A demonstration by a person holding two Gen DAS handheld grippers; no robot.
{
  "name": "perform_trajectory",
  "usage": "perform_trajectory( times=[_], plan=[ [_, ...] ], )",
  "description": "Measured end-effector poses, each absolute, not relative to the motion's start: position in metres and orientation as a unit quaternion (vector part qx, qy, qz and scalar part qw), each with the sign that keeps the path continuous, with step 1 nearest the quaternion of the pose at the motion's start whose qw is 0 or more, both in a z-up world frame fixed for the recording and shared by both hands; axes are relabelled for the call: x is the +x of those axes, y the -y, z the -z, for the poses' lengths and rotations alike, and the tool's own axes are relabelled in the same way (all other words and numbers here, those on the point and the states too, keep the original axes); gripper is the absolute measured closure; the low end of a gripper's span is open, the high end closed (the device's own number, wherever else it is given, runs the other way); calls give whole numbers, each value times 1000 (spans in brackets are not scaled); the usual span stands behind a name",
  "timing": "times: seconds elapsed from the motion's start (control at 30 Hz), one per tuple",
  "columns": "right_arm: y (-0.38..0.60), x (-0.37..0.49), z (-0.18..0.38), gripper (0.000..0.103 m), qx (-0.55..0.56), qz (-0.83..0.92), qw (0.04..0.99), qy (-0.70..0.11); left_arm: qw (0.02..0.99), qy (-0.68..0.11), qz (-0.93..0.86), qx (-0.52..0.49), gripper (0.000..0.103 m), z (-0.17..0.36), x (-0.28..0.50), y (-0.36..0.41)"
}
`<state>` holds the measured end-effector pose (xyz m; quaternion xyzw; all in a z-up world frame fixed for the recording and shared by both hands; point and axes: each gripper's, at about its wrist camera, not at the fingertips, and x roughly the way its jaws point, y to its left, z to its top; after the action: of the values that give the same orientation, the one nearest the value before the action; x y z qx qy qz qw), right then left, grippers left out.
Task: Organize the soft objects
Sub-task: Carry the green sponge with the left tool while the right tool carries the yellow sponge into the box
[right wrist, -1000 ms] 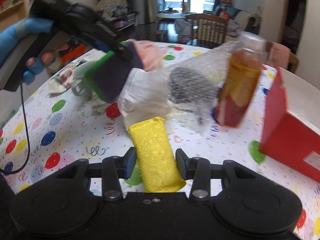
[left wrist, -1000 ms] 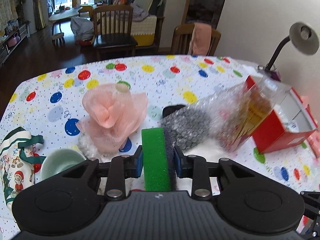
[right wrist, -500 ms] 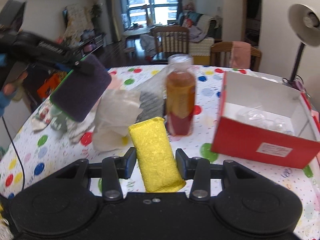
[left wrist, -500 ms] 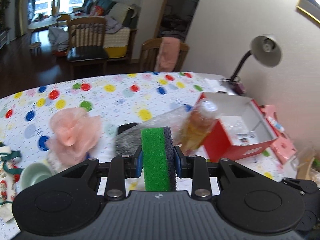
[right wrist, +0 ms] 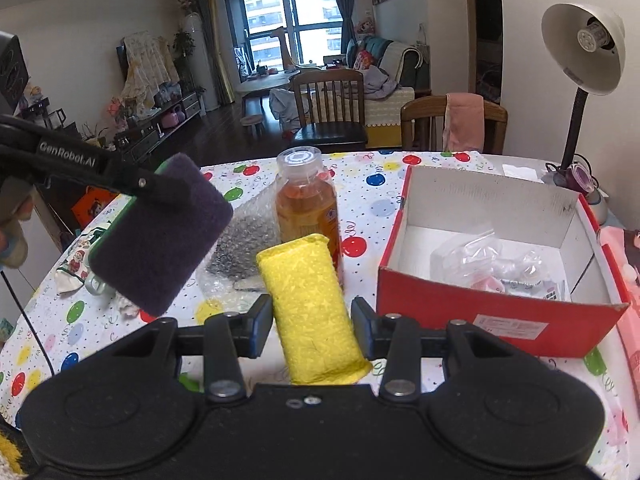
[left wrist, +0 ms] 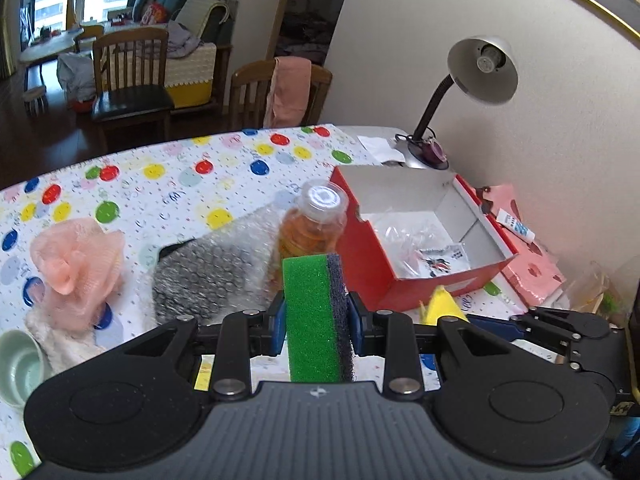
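Observation:
My left gripper point(left wrist: 317, 320) is shut on a green sponge with a dark scouring side point(left wrist: 306, 288) and holds it upright above the table. The right wrist view shows that sponge point(right wrist: 160, 236) hanging at the left, dark face toward the camera. My right gripper point(right wrist: 312, 330) is shut on a yellow sponge point(right wrist: 308, 300), also off the table. The yellow sponge's tip point(left wrist: 442, 306) pokes up at the lower right of the left wrist view. An open red box point(right wrist: 496, 320) point(left wrist: 362, 264), white inside, stands ahead and to the right with clear plastic bags in it.
An orange drink bottle point(right wrist: 306, 204) point(left wrist: 312, 228) stands just left of the box, with bubble wrap point(left wrist: 212, 272) beside it. A pink mesh pouf point(left wrist: 76, 264) and a pale green cup point(left wrist: 16, 364) lie at the left. A desk lamp point(right wrist: 584, 48) and pink packets point(left wrist: 532, 268) are at the right.
Both grippers have risen and swung right with their sponges still held. The red box and the lamp have come fully into view, and the pouf and the cup have slid to the left.

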<state>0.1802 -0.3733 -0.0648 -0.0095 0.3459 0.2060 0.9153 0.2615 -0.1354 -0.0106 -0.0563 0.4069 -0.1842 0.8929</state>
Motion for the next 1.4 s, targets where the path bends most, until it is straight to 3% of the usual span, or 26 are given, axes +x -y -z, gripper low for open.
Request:
perform_trajectory(
  times=[0.83, 1.4],
  plan=[
    [499, 266, 57, 62, -22, -103, 928, -358, 888, -406, 212, 33, 73, 8, 342, 307],
    [536, 355, 109, 62, -55, -73, 897, -432, 873, -443, 136, 152, 73, 71, 433, 394]
  ],
)
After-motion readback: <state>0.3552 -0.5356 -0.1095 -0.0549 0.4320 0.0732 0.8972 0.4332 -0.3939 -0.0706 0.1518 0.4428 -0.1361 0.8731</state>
